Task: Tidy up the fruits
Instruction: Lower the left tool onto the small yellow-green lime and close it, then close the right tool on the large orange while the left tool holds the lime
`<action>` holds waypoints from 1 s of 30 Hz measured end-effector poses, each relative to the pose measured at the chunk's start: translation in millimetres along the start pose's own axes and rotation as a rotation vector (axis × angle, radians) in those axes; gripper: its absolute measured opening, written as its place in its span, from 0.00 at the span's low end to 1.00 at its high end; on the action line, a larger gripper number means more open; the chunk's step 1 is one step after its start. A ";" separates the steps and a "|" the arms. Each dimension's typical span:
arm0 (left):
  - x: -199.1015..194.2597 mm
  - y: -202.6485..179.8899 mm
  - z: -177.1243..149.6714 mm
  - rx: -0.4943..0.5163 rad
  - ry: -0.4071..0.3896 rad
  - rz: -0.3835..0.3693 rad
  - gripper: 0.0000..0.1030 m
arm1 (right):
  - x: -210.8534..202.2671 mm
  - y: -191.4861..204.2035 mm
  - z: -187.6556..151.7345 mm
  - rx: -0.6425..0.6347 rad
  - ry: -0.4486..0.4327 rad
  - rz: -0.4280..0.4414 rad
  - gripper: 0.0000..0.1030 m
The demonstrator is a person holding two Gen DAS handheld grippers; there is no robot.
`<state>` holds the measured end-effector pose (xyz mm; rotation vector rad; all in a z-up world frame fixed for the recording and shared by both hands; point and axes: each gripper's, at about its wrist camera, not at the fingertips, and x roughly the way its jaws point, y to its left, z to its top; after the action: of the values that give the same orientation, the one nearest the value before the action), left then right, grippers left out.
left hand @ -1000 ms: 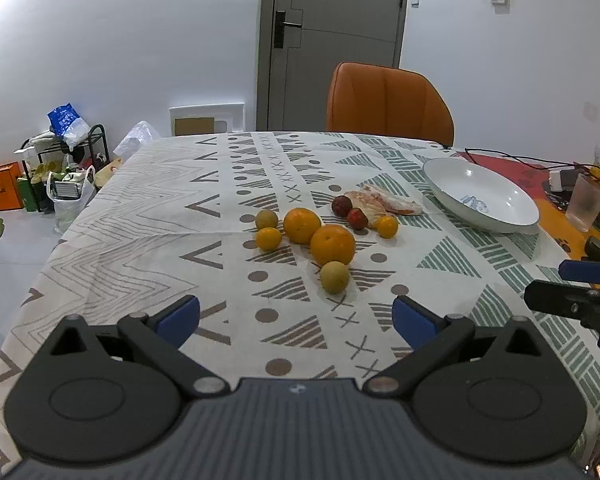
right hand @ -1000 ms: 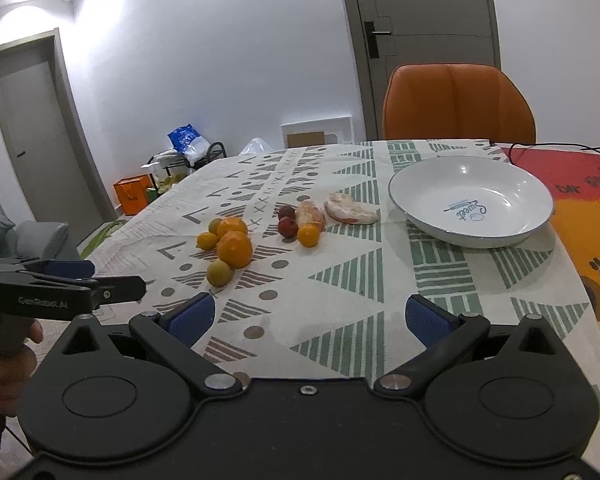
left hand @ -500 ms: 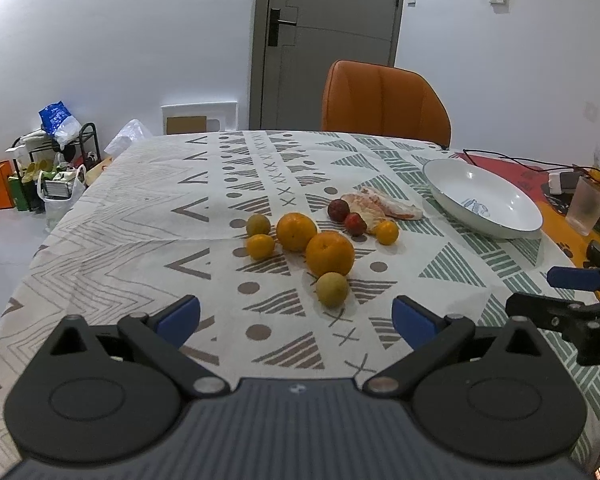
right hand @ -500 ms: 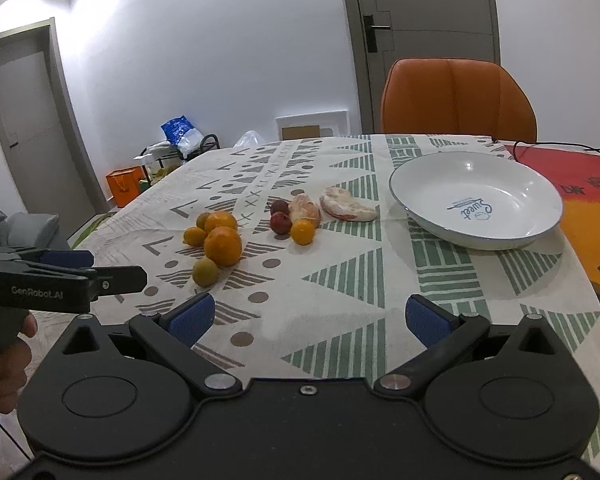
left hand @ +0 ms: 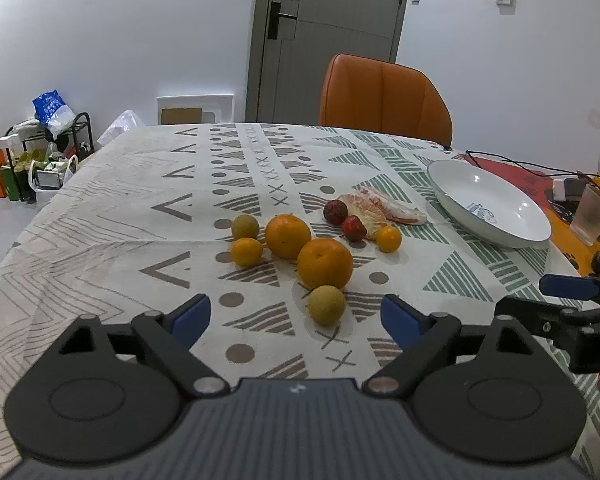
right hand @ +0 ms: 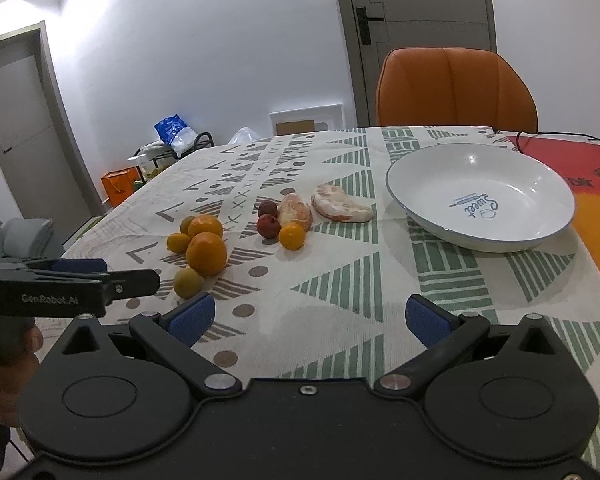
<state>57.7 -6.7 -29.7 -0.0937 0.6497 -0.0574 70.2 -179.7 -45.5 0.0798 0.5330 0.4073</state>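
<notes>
White walls, a grey door, an orange chair.

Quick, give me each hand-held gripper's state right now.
Left hand-held gripper: open, holding nothing.
Right hand-held gripper: open, holding nothing.

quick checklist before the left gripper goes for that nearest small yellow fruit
1. Left gripper open and empty: ok.
2. Small yellow fruit lies ahead between its fingers: ok.
3. The fruit is separate from the big orange behind it: not ok, they look to be touching.
4. White bowl empty for drop-off: ok.
5. Right gripper open and away from the fruit: ok.
6. Fruit firmness: cannot tell.
</notes>
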 end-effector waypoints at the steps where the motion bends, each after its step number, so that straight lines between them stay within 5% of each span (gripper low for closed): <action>1: 2.3 -0.4 0.1 0.000 0.002 -0.001 0.86 | 1.7 -0.1 0.5 0.001 0.000 0.001 1.00; 12: 29.4 -1.8 0.1 -0.038 0.048 -0.037 0.56 | 20.8 -2.9 3.1 0.020 0.020 0.021 0.91; 20: 40.9 -2.4 0.1 -0.052 0.064 -0.046 0.50 | 30.2 -4.1 4.8 0.033 0.027 0.018 0.91; 25: 42.3 0.8 0.8 -0.068 0.067 -0.069 0.24 | 37.9 -1.1 7.5 0.032 0.030 0.019 0.91; 30: 40.0 6.2 0.5 -0.082 0.063 -0.060 0.23 | 45.9 4.0 11.1 0.041 0.033 0.044 0.85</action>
<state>90.0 -3.9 -54.0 -0.1912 0.7127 -0.0917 110.4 -157.5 -57.2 0.1250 0.5732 0.4409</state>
